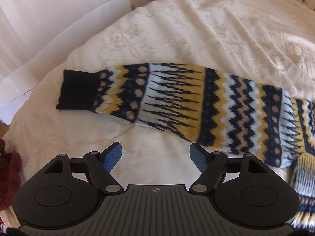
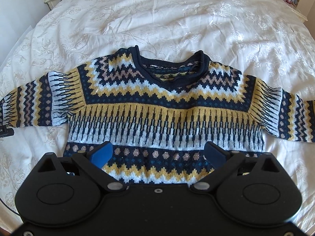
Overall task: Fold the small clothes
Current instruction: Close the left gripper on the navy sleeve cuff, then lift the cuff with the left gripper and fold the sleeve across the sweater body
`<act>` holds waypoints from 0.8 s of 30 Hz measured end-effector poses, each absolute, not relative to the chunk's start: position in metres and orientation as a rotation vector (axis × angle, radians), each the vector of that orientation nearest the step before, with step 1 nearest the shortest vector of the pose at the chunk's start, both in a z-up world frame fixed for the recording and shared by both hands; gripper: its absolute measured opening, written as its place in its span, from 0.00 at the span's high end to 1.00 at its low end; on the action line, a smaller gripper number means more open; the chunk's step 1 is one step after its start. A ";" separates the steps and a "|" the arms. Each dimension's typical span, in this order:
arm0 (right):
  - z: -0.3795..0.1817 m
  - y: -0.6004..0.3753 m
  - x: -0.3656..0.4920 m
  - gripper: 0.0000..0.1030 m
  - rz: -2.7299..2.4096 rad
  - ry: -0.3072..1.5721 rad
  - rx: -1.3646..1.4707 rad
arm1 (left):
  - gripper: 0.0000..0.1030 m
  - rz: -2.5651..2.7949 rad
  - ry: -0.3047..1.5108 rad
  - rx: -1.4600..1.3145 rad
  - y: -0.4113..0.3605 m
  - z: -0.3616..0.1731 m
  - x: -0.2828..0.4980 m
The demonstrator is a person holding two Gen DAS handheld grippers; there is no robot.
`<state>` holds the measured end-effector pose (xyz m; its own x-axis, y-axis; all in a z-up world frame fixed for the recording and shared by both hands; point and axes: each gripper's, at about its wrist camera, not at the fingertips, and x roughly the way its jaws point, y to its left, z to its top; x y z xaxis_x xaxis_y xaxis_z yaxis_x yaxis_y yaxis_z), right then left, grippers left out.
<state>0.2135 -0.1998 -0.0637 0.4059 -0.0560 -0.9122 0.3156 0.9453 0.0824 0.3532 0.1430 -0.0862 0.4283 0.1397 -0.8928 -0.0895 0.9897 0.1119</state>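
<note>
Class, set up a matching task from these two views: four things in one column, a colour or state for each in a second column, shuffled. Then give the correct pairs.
Things:
1. sleeve cuff
2. bedspread
3. tool pads
4. sweater

Descriptions:
A. cream, with a flower pattern
B. spread flat, neckline away from the camera
C. plain dark ribbing
D. blue, standing apart with nothing between

Pairs: 1-C, 2-A, 3-D, 4-B

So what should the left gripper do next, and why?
Probably move forward and close on the sleeve's dark cuff. The sweater lies flat and unfolded, both sleeves out, and the left gripper hangs open above the bedspread, holding nothing.
</note>
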 end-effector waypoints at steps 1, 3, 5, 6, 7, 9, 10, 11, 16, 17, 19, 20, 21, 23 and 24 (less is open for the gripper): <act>-0.063 -0.198 0.214 0.04 -0.230 1.125 0.261 | 0.27 0.161 1.114 0.026 0.155 -0.085 0.357; -0.063 -0.194 0.216 0.04 -0.222 1.124 0.268 | 0.27 0.192 1.100 -0.032 0.178 -0.085 0.366; -0.065 -0.192 0.219 0.04 -0.217 1.131 0.275 | 0.27 0.210 1.088 -0.080 0.195 -0.086 0.375; -0.065 -0.190 0.220 0.04 -0.216 1.134 0.278 | 0.27 0.213 1.084 -0.095 0.200 -0.087 0.379; -0.066 -0.189 0.221 0.04 -0.215 1.137 0.280 | 0.27 0.213 1.081 -0.104 0.204 -0.088 0.383; -0.067 -0.188 0.222 0.04 -0.214 1.144 0.283 | 0.27 0.206 1.078 -0.116 0.210 -0.090 0.388; -0.067 -0.187 0.223 0.04 -0.215 1.147 0.284 | 0.27 0.197 1.075 -0.124 0.210 -0.091 0.391; -0.067 -0.186 0.223 0.04 -0.214 1.148 0.285 | 0.27 0.187 1.072 -0.133 0.210 -0.093 0.393; -0.068 -0.182 0.224 0.04 -0.212 1.155 0.279 | 0.27 0.185 1.084 -0.172 0.210 -0.106 0.408; -0.067 -0.182 0.224 0.04 -0.212 1.155 0.278 | 0.27 0.186 1.083 -0.182 0.212 -0.108 0.410; -0.066 -0.181 0.222 0.04 -0.212 1.151 0.280 | 0.43 0.186 1.061 -0.193 0.215 -0.107 0.407; -0.065 -0.181 0.221 0.04 -0.214 1.150 0.282 | 0.55 0.184 1.045 -0.197 0.214 -0.105 0.407; -0.065 -0.181 0.220 0.04 -0.215 1.150 0.283 | 0.72 0.181 1.043 -0.203 0.214 -0.103 0.408; -0.065 -0.182 0.219 0.04 -0.214 1.151 0.287 | 0.88 0.166 1.034 -0.226 0.211 -0.097 0.409; -0.066 -0.182 0.218 0.05 -0.212 1.156 0.290 | 0.92 0.168 1.018 -0.218 0.207 -0.091 0.408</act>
